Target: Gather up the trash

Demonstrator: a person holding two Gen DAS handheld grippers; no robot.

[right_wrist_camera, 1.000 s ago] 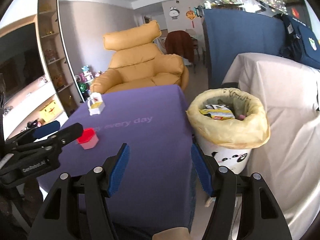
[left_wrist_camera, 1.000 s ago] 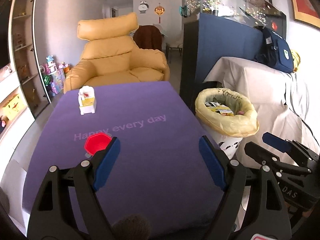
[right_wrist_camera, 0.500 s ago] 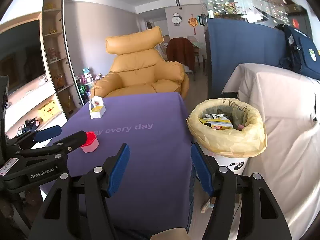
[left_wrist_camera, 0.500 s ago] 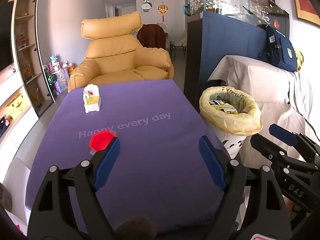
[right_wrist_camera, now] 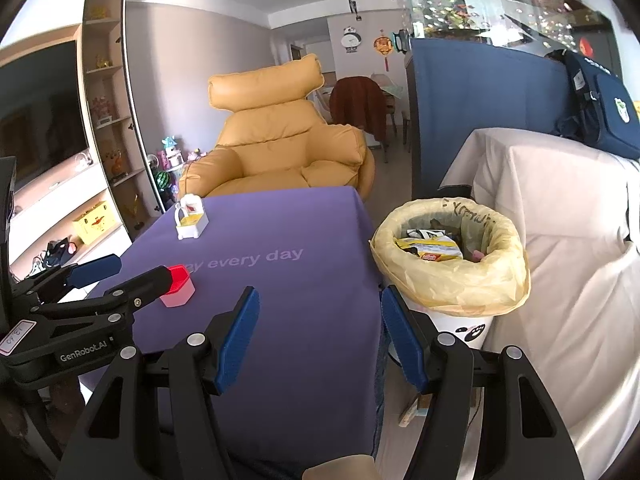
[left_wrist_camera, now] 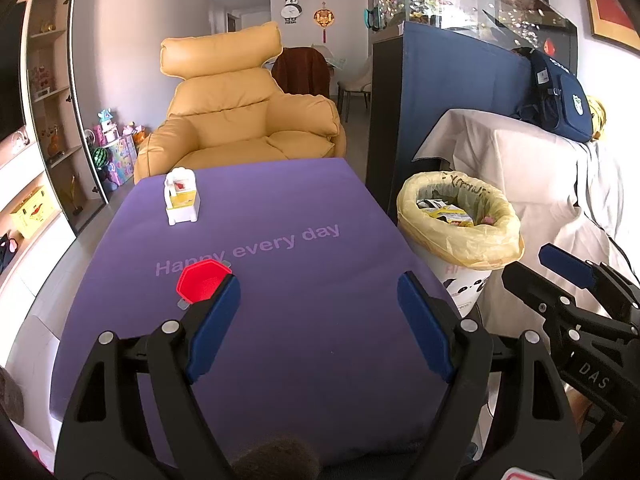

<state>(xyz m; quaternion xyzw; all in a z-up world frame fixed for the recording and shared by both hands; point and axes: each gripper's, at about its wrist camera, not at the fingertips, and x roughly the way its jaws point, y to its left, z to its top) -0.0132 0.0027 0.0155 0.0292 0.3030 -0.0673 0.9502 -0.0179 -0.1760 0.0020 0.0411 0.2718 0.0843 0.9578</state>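
A purple table [left_wrist_camera: 304,312] [right_wrist_camera: 304,312] bears a small red cup [left_wrist_camera: 200,282] [right_wrist_camera: 178,286] near its left front and a white toy-like box [left_wrist_camera: 182,198] [right_wrist_camera: 191,216] further back. A trash bin with a yellow liner [left_wrist_camera: 460,224] [right_wrist_camera: 450,264] stands right of the table and holds wrappers. My left gripper [left_wrist_camera: 318,328] is open and empty above the table's front, just behind and right of the red cup. My right gripper [right_wrist_camera: 320,338] is open and empty over the table's right front corner, beside the bin.
A yellow armchair [left_wrist_camera: 240,120] stands behind the table. A dark blue partition [left_wrist_camera: 448,100] and a sofa under a white sheet [right_wrist_camera: 560,220] are to the right. Shelves [left_wrist_camera: 44,120] line the left wall.
Both grippers have pulled back and risen a little, so the table and bin look slightly farther away. Both jaws stay open and empty.
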